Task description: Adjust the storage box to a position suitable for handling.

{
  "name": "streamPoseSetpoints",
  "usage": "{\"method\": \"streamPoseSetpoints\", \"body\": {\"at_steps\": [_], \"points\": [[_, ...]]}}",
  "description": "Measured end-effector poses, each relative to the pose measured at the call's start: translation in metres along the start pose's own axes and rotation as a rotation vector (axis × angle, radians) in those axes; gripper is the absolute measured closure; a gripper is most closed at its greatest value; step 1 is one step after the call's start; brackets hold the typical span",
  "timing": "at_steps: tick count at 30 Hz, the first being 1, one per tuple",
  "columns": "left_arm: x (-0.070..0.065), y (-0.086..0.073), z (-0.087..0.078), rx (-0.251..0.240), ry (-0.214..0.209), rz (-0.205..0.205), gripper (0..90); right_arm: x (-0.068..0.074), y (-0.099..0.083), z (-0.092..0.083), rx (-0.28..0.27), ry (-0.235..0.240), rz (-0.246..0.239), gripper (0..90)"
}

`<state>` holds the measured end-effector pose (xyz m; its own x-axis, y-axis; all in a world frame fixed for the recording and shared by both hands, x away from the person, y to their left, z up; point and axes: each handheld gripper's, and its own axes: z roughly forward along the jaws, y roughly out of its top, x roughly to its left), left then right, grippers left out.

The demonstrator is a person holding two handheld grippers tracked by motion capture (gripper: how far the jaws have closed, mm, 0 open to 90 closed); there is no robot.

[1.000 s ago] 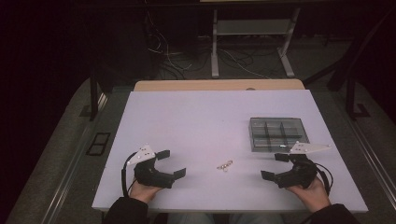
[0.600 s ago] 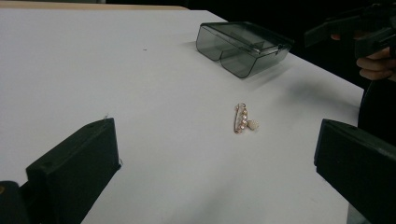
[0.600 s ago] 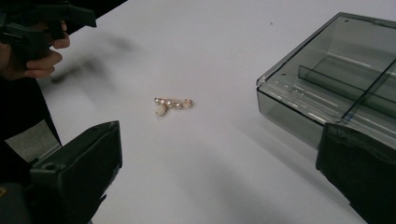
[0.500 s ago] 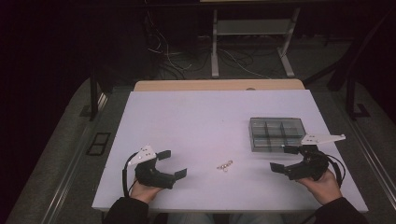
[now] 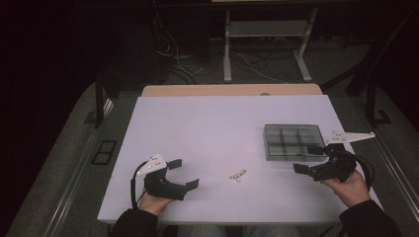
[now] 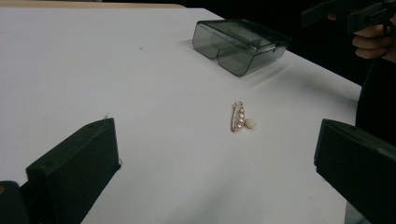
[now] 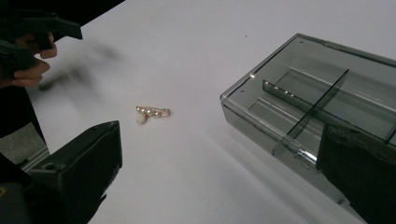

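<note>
A white table [image 5: 217, 128] bears a smoky compartment box [image 5: 291, 141] and, nearer the person, seemingly a pearl brooch [image 5: 237, 175].

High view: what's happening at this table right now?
A person holds a two-jaw gripper in each hand over a white table. Both the left gripper and the right gripper are open and hold nothing. A small gold pin with pearls lies loose on the table between them, untouched. A smoky clear compartment box sits just beyond the right gripper, its compartments apparently empty. Nothing has been picked up yet.
</note>
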<state>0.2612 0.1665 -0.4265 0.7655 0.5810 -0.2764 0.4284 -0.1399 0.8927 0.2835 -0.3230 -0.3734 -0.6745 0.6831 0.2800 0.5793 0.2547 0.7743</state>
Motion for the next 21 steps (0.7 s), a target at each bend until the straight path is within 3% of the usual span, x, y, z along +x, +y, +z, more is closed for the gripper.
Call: {"method": "streamPoseSetpoints", "body": {"at_steps": [10,21], "points": [[0.0,0.0,0.0,0.002,-0.001,-0.001,0.0,-0.016,0.014,-0.013,0.004,-0.04,-0.009,0.2],[0.002,0.0,0.002,0.006,0.002,-0.004,0.0,-0.034,0.017,-0.016,0.033,-0.073,0.012,0.2]]}}
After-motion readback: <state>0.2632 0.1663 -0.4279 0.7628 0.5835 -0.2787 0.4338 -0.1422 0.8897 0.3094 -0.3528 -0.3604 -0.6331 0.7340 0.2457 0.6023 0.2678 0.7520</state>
